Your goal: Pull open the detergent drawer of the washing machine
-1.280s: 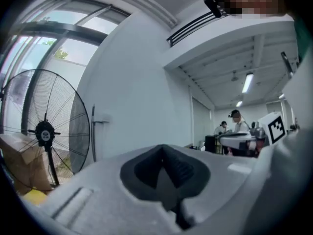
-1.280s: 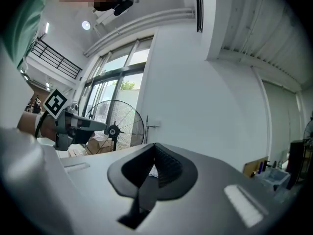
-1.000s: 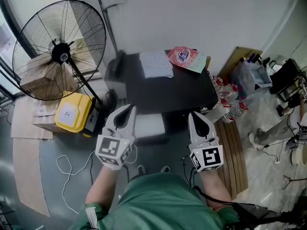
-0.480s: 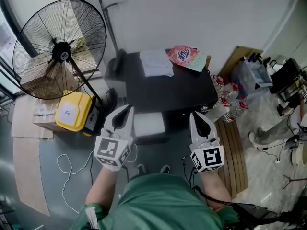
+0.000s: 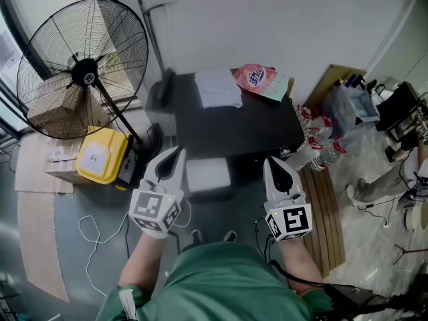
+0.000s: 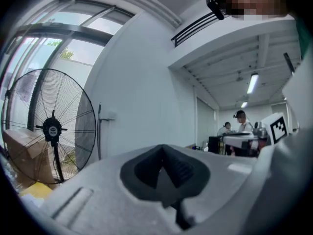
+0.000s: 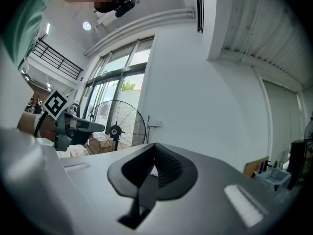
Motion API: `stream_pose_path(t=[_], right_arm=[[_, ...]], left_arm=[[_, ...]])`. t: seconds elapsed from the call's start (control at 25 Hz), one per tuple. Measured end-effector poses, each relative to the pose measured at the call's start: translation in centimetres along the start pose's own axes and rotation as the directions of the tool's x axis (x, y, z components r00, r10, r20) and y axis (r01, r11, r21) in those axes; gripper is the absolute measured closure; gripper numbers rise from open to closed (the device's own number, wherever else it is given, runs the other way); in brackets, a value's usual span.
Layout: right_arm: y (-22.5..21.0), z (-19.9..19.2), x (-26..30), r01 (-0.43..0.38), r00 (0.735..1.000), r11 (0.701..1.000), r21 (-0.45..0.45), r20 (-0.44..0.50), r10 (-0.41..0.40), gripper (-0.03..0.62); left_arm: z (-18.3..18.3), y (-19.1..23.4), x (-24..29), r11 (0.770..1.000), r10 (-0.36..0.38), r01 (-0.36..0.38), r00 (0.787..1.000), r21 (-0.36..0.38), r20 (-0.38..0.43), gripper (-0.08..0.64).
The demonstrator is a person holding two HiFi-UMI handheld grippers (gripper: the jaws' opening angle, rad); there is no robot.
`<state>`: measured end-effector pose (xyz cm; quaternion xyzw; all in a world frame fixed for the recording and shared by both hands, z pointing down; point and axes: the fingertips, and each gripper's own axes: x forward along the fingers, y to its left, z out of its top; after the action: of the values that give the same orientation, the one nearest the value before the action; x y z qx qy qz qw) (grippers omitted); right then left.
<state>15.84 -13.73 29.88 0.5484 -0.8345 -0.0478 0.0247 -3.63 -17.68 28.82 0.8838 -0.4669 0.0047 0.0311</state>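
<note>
The washing machine [image 5: 234, 129] shows from above as a dark top against the white wall. A white drawer-like block [image 5: 208, 174] juts out from its front edge, low between my two grippers. My left gripper [image 5: 175, 155] hovers just left of that block, jaws shut and empty. My right gripper [image 5: 273, 162] hangs to the block's right, near the machine's front corner, also shut with nothing in it. In the left gripper view the left gripper [image 6: 164, 168] has its dark pads together. The right gripper view shows the right gripper [image 7: 154, 168] the same way.
A pink detergent bag [image 5: 255, 77] and a folded cloth [image 5: 219, 89] lie on the machine's top. A big standing fan [image 5: 80, 69] and a yellow box [image 5: 101, 156] are at the left. Bottles [image 5: 321, 146] and a wooden board [image 5: 324, 212] sit at the right. A white cable [image 5: 93, 233] loops on the floor.
</note>
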Motion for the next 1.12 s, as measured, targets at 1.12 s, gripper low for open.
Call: stream_pose_path(t=[1.12], right_arm=[[0.0, -1.0, 1.4, 0.026, 0.999, 1.000, 0.010, -0.037, -0.026, 0.591]], left_arm=[[-2.0, 1.6, 1.5, 1.000, -0.021, 0.021, 0.999, -0.014, -0.031, 0.563]])
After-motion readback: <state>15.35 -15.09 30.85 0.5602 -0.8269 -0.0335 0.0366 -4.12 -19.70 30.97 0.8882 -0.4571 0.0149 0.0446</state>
